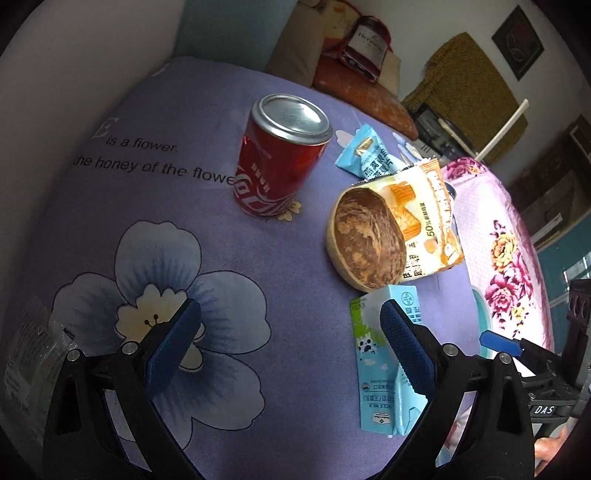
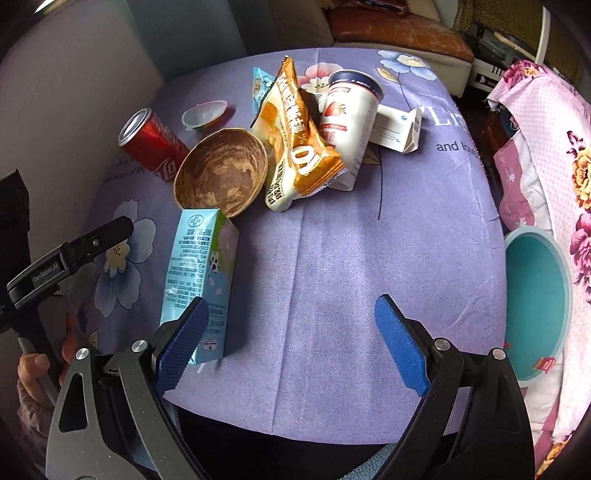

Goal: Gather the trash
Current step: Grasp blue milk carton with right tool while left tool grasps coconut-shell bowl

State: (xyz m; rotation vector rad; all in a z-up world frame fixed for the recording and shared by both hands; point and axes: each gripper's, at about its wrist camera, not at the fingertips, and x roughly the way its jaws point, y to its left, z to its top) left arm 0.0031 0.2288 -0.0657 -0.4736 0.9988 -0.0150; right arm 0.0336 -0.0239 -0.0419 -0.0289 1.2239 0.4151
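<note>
On the purple flowered tablecloth (image 1: pixel 221 229) stand a red cola can (image 1: pixel 275 158), a brown wooden bowl (image 1: pixel 365 240), an orange snack bag (image 1: pixel 424 218), a light blue wrapper (image 1: pixel 369 155) and a blue milk carton (image 1: pixel 384 362) lying flat. My left gripper (image 1: pixel 291 343) is open and empty, low over the cloth, its right finger over the carton. My right gripper (image 2: pixel 291 343) is open and empty; the carton (image 2: pixel 201 273) lies by its left finger. The right wrist view also shows the can (image 2: pixel 151 144), the bowl (image 2: pixel 221 171), the snack bag (image 2: pixel 295 140), a yogurt cup (image 2: pixel 349 118), a small white carton (image 2: pixel 397 129) and a clear jelly cup (image 2: pixel 205 114).
A teal bin (image 2: pixel 535 302) stands to the right of the table, beside a pink flowered cloth (image 2: pixel 554 147). A clear plastic wrapper (image 1: pixel 33 362) lies at the table's left edge. A wall rises on the left and a brown cushion (image 2: pixel 399 26) sits behind the table.
</note>
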